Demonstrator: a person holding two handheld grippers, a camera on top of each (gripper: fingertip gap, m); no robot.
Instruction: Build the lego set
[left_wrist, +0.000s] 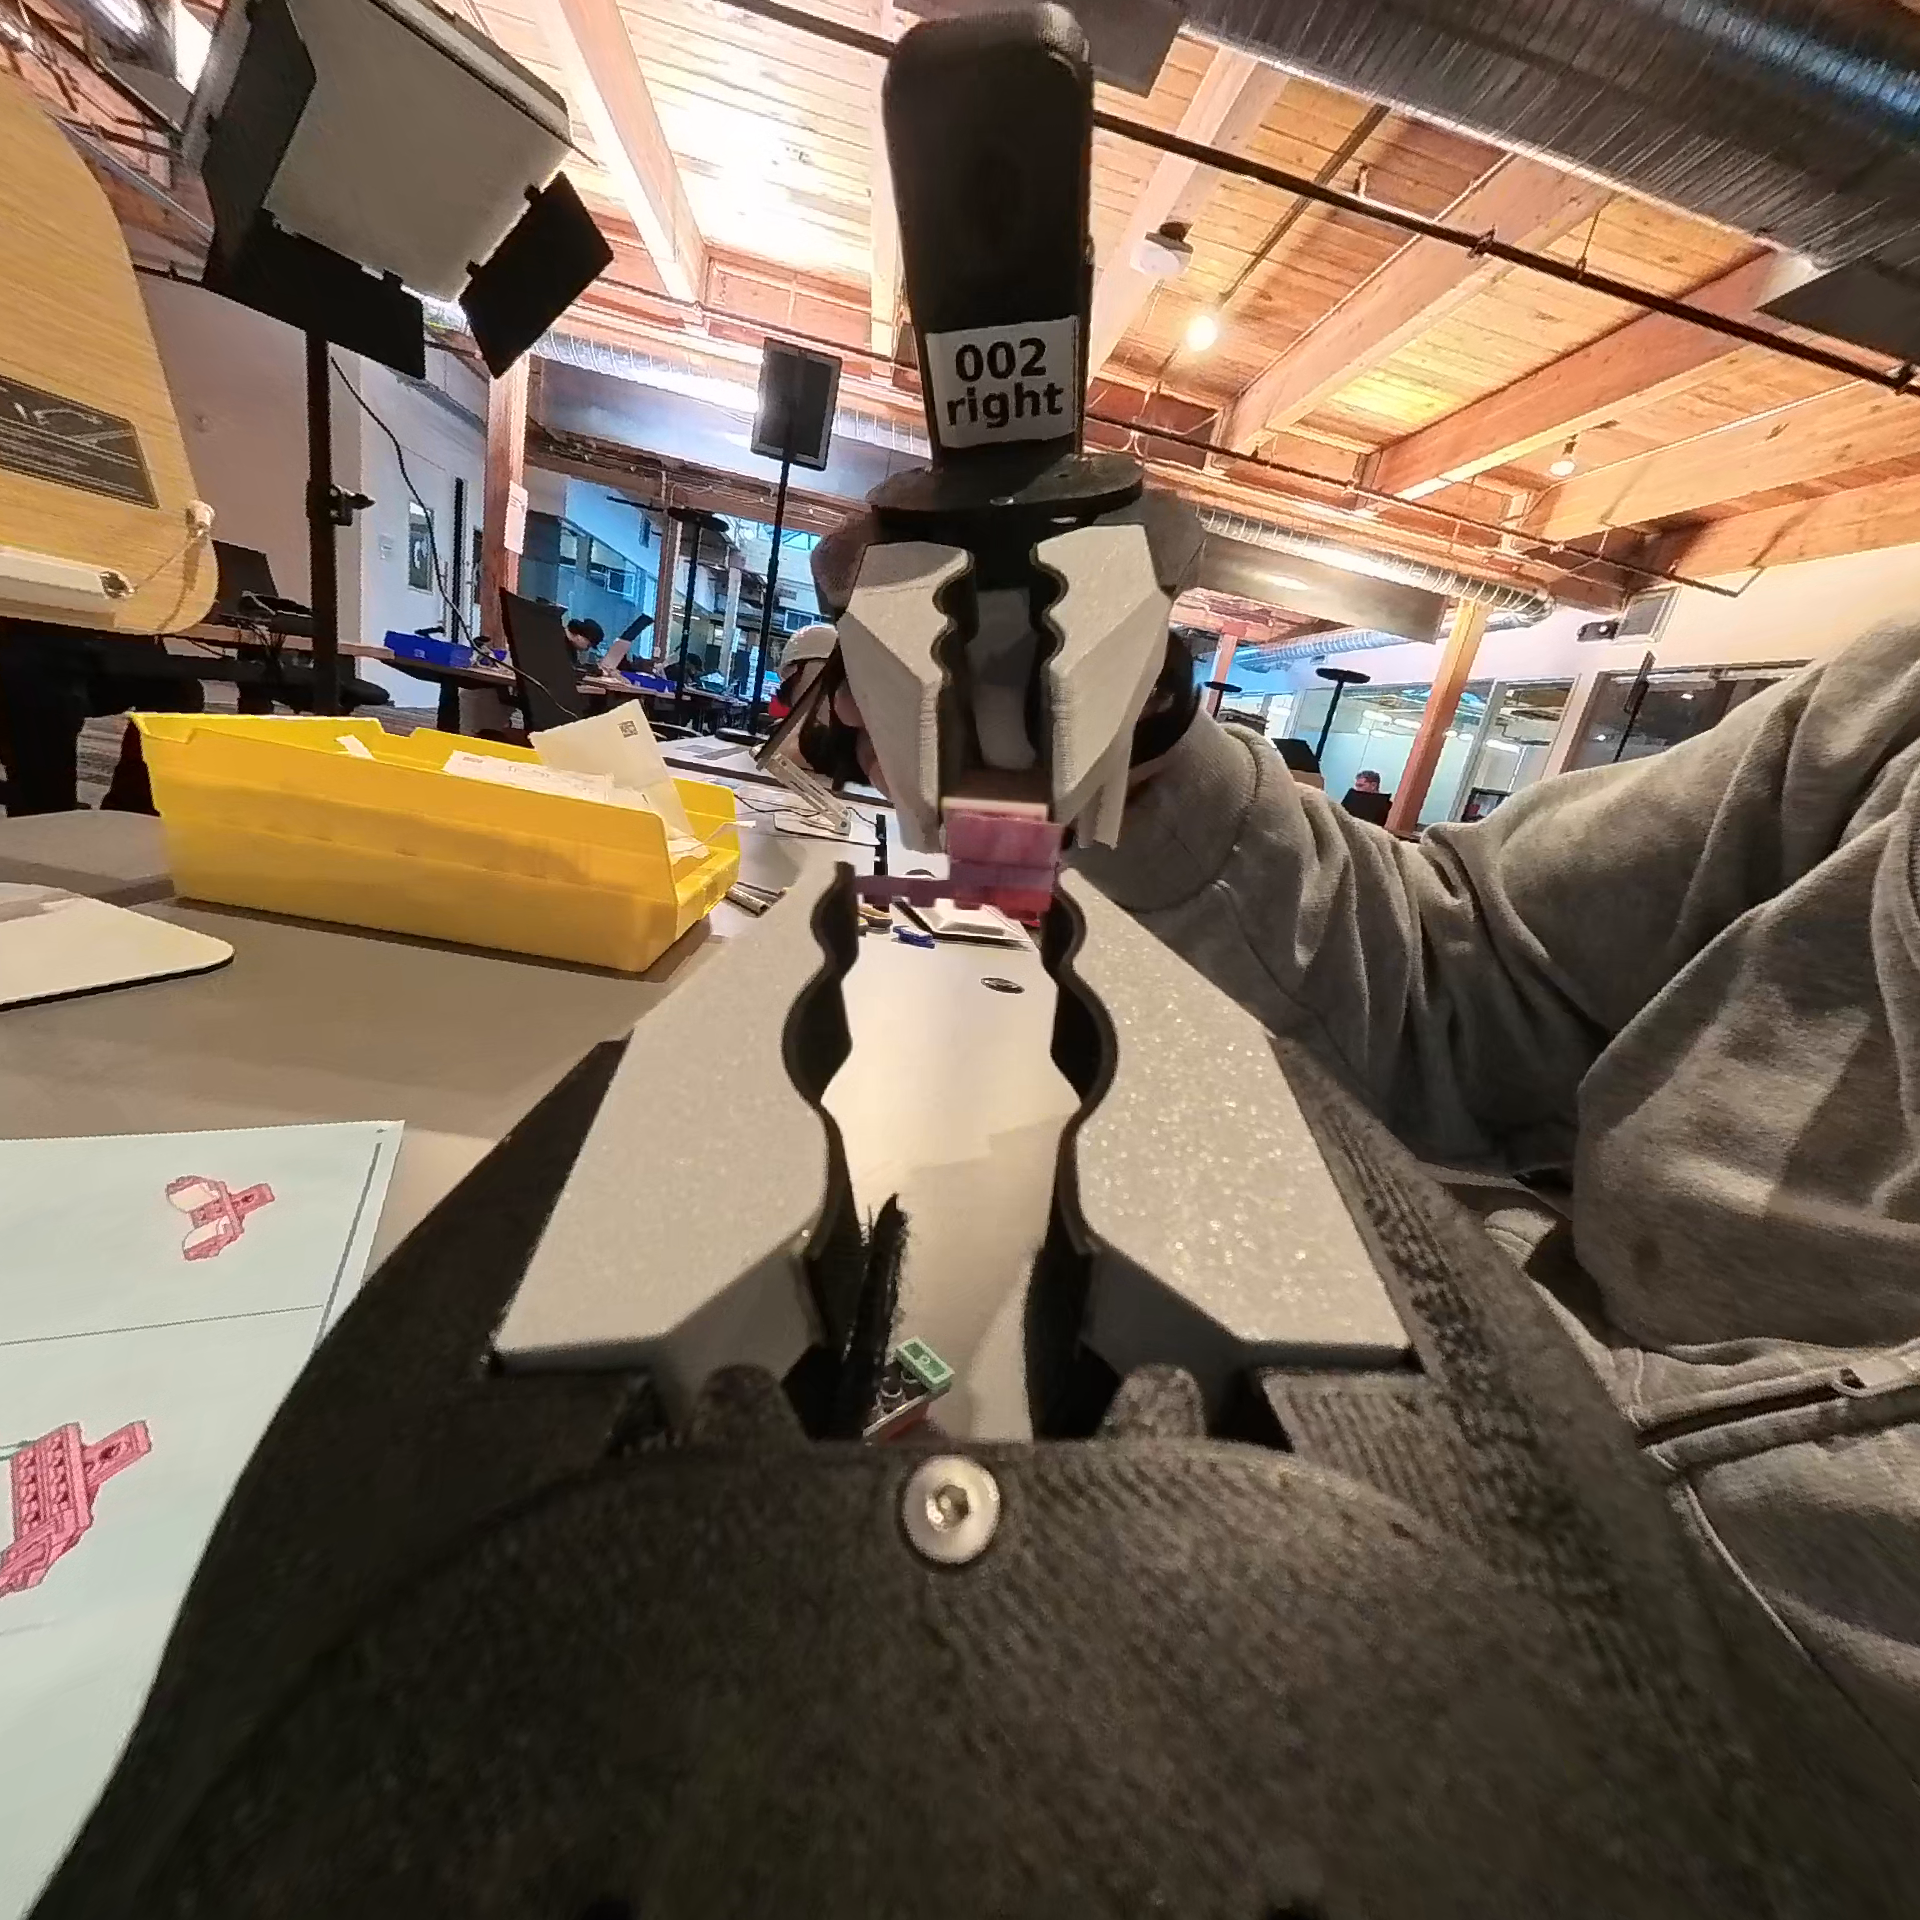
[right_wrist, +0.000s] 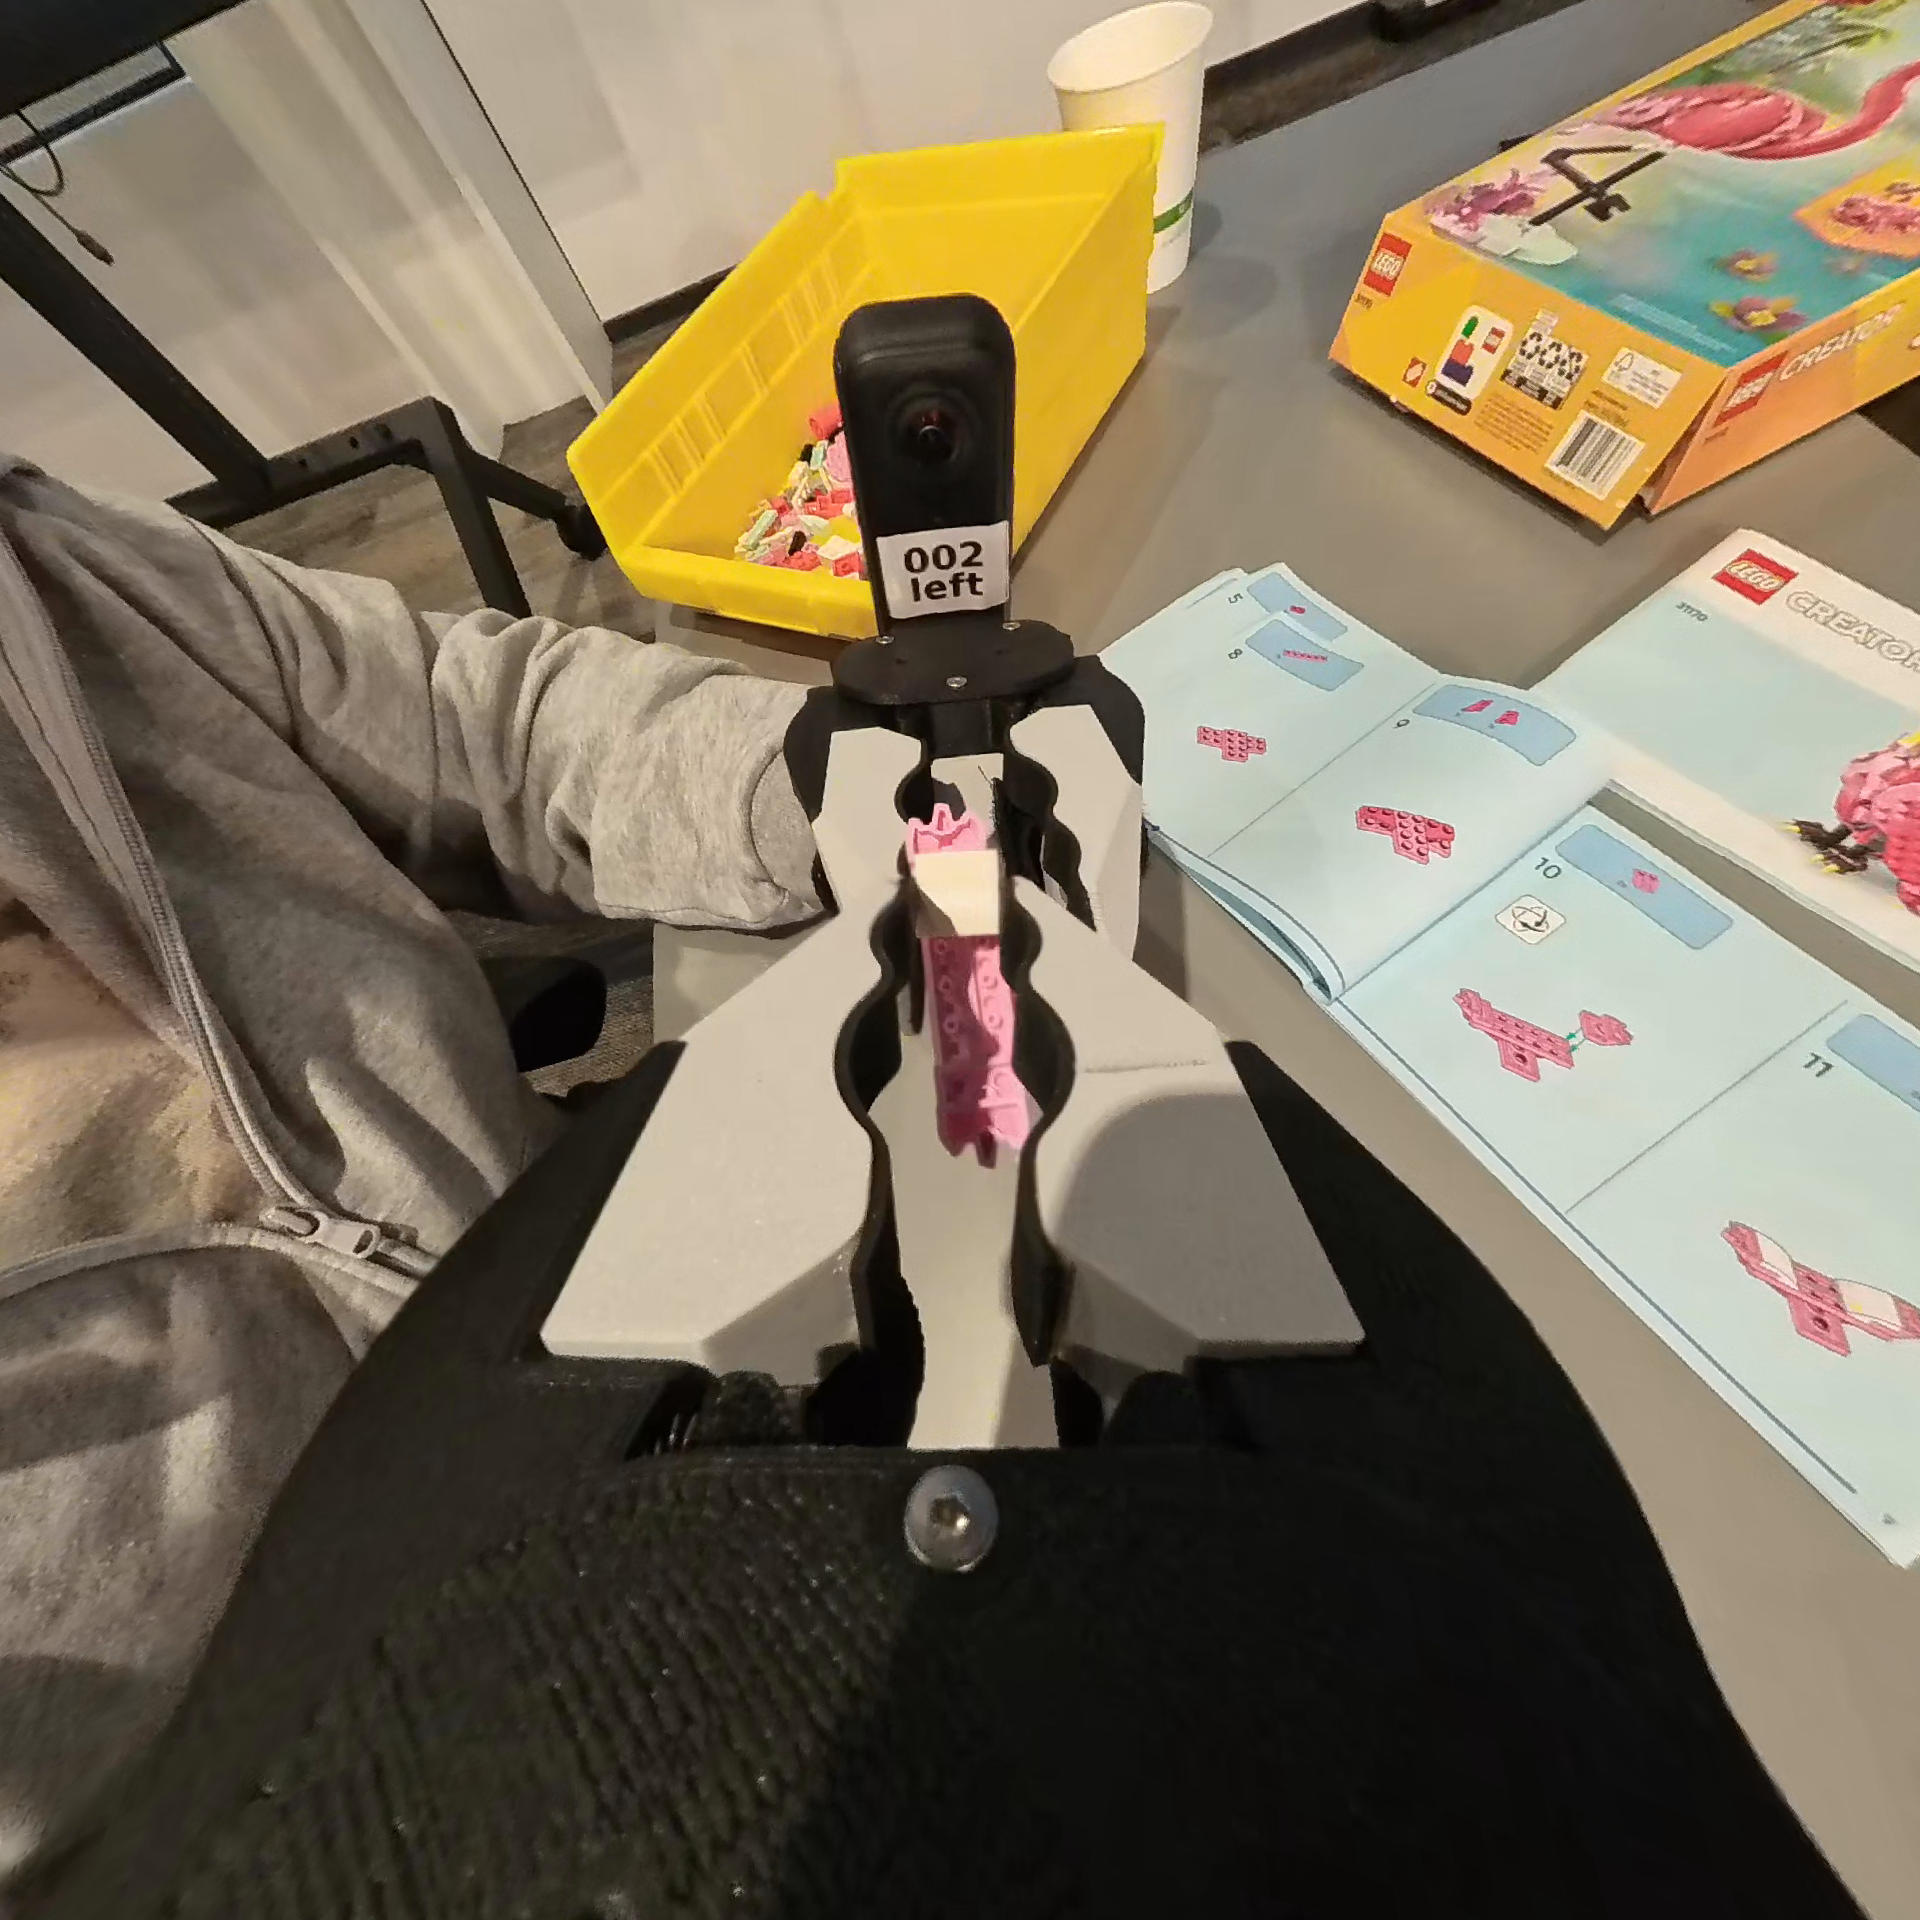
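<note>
both hand-held grippers pinch pink lego assembly.

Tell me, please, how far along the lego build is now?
Early stage. Done: a small pink assembly with a white piece on it. In hand: both grippers meet at it, the left gripper and the right gripper. Left: many loose pieces remain in the yellow bin; the booklet lies open.
</note>
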